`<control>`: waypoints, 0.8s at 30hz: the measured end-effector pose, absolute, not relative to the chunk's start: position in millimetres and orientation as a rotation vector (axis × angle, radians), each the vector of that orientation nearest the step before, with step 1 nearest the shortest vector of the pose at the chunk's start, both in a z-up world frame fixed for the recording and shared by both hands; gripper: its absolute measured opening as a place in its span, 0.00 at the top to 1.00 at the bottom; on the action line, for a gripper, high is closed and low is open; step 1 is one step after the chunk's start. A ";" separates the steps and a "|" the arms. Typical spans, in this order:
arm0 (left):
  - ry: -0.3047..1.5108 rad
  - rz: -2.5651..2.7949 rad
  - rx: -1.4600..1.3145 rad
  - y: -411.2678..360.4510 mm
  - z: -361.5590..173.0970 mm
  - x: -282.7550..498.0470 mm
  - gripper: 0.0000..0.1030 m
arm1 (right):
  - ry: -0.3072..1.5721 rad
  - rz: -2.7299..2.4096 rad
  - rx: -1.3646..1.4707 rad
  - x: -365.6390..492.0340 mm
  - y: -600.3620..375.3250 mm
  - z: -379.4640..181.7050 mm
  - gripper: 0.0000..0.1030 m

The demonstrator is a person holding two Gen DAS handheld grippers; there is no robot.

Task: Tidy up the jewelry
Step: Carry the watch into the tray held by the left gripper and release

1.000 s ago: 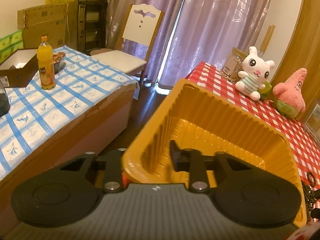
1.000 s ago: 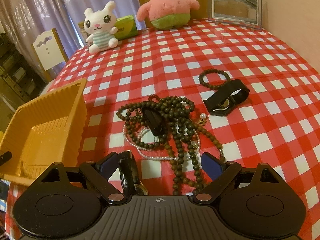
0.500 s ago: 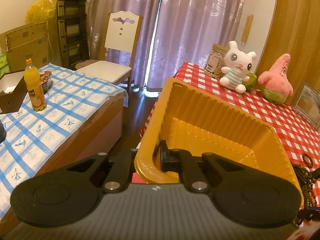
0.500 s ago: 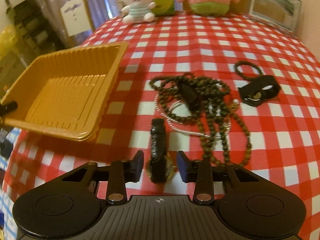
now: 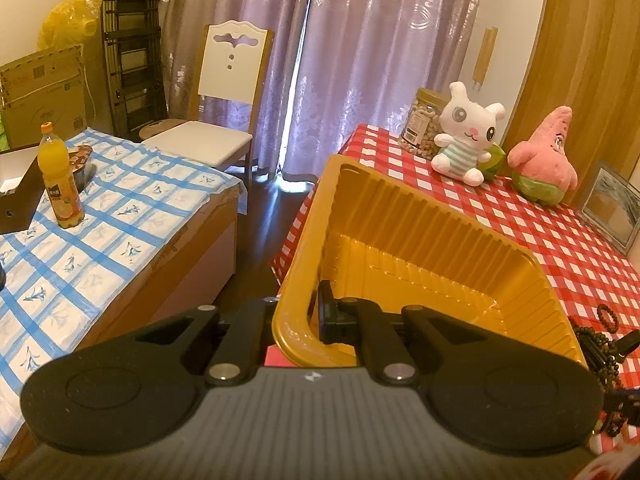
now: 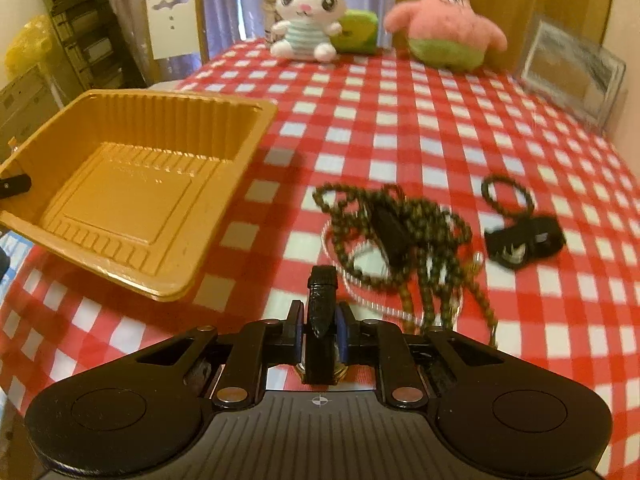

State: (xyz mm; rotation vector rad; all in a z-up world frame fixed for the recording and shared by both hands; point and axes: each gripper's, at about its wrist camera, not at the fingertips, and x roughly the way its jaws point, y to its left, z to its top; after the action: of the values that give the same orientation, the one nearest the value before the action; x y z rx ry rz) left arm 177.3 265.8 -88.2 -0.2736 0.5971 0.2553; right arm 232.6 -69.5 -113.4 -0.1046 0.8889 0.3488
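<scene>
My left gripper [image 5: 298,316] is shut on the near rim of an empty orange plastic tray [image 5: 432,256] and holds it tilted over the table's left edge. The tray also shows in the right wrist view [image 6: 132,196]. My right gripper [image 6: 319,320] is shut on a black wristwatch [image 6: 321,304], lifted above the red checked tablecloth. A tangle of dark bead necklaces and a pearl strand [image 6: 404,240] lies on the cloth ahead of it. A second black watch [image 6: 524,240] and a small bead bracelet [image 6: 508,196] lie to the right.
A white bunny plush [image 6: 308,16], a pink star plush [image 6: 444,28], a nut jar [image 5: 424,124] and a picture frame [image 6: 572,76] stand at the table's far side. A blue checked table with an orange juice bottle [image 5: 60,176] and a white chair [image 5: 224,96] lie to the left.
My right gripper has closed on the black watch and lifted it off the cloth. The left gripper has swung the tray rightward, nearer the jewelry.
</scene>
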 end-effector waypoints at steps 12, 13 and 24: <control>0.604 0.226 -0.282 267.1 -87.5 178.6 0.95 | 0.626 0.464 -0.219 237.3 -27.3 -64.0 0.84; 0.605 0.222 -0.282 266.7 -87.4 178.4 0.95 | 0.602 0.486 -0.226 237.1 -21.1 -60.7 0.84; 0.611 0.211 -0.291 265.8 -84.5 176.1 0.96 | 0.616 0.656 -0.327 247.0 36.6 -83.6 0.84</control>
State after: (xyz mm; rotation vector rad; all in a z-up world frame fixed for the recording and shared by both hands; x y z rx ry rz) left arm 176.1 265.8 -84.5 -0.2911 0.6107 0.2107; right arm 247.0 36.6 -83.6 -0.3269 0.6164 0.6557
